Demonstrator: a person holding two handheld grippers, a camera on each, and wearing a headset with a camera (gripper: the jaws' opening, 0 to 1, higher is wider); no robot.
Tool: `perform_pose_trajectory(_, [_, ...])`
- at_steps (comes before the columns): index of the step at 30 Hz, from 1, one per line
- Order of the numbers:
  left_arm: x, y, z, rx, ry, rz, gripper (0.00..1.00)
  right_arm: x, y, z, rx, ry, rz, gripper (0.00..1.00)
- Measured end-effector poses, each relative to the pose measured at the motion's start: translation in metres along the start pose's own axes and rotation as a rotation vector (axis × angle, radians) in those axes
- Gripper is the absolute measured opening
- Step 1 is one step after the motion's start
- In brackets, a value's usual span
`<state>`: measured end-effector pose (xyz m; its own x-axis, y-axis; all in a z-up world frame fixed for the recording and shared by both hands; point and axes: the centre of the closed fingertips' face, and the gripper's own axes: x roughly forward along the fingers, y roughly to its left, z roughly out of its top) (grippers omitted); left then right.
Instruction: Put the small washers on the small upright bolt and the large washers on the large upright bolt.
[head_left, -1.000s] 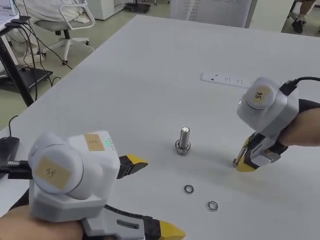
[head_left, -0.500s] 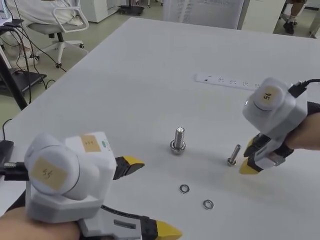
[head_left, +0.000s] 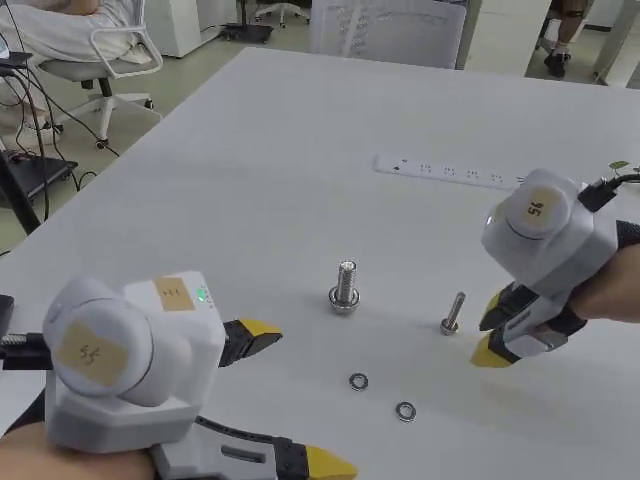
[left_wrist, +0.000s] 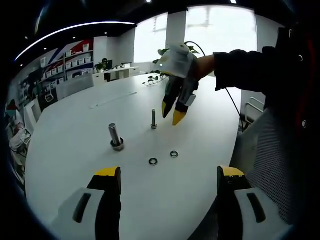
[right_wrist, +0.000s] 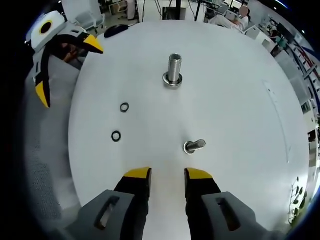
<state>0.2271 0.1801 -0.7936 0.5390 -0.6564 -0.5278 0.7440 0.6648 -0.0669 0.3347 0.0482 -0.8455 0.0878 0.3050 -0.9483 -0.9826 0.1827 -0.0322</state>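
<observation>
On the white desk (head_left: 250, 180), the large bolt (head_left: 345, 287) stood upright, the small bolt (head_left: 453, 314) upright to its right. A washer (head_left: 358, 381) and a second washer (head_left: 405, 411) lay flat nearer the person. The left hand-held gripper (head_left: 300, 398) hung wide open and empty. The right hand-held gripper (head_left: 490, 330), its jaws narrowly parted around nothing, was just beside the small bolt.

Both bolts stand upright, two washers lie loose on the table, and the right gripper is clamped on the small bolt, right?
Not quite. The right gripper isn't clamped on the small bolt: the right gripper view shows its jaws apart and empty, with the bolt standing free just ahead of them. The rest holds.
</observation>
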Motion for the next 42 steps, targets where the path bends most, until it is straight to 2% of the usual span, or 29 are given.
perform_pose_trajectory(8, [0.0,0.0,0.0,0.005,0.0,-0.002,0.78,0.004,0.022,0.005,-0.02,-0.009,0.02,0.28])
perform_pose_trajectory(14, [-0.001,-0.001,0.001,0.006,-0.004,-0.003,0.78,0.009,0.032,0.008,-0.043,-0.007,0.04,0.28])
perform_pose_trajectory(29, [-0.002,-0.001,0.001,0.015,-0.01,-0.005,0.78,0.028,0.069,0.033,-0.116,-0.016,0.088,0.26])
perform_pose_trajectory(37, [-0.003,-0.001,0.002,0.017,-0.017,-0.001,0.78,0.035,0.075,0.039,-0.135,-0.011,0.093,0.24])
perform_pose_trajectory(42, [-0.004,0.0,0.003,0.016,-0.02,0.002,0.78,0.041,0.079,0.037,-0.157,0.01,0.093,0.22])
